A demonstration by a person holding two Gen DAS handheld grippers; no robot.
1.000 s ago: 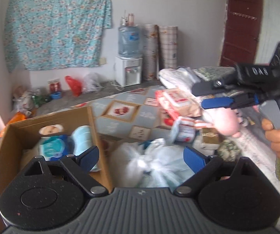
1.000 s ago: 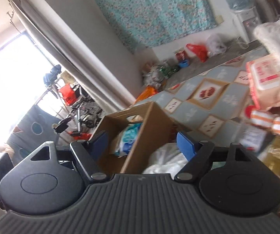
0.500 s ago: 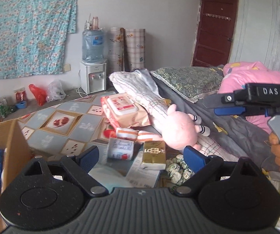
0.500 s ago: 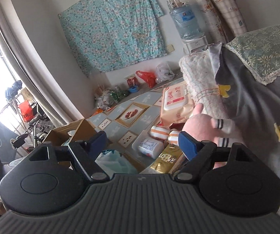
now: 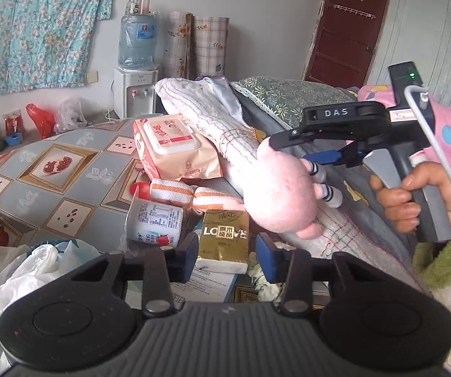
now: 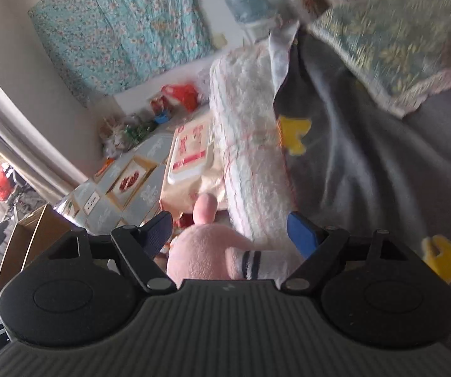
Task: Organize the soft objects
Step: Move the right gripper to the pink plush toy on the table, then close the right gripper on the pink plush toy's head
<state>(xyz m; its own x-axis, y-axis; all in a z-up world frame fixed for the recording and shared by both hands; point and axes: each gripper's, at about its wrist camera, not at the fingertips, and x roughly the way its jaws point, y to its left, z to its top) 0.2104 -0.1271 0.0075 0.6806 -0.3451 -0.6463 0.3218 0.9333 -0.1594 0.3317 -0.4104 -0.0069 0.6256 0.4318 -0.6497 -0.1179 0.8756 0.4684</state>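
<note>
Pink plush toy (image 5: 280,194) lies on white towel roll (image 5: 212,119), landmark here. Right gripper (image 5: 291,150) spread wide around plush, not clamped; right wrist view alone shows gap beside each finger. Left gripper (image 5: 227,253) open, empty, below plush. Only left view shows gold tissue pack (image 5: 223,238) and yogurt cup (image 5: 154,223) beside roll's near end.
</note>
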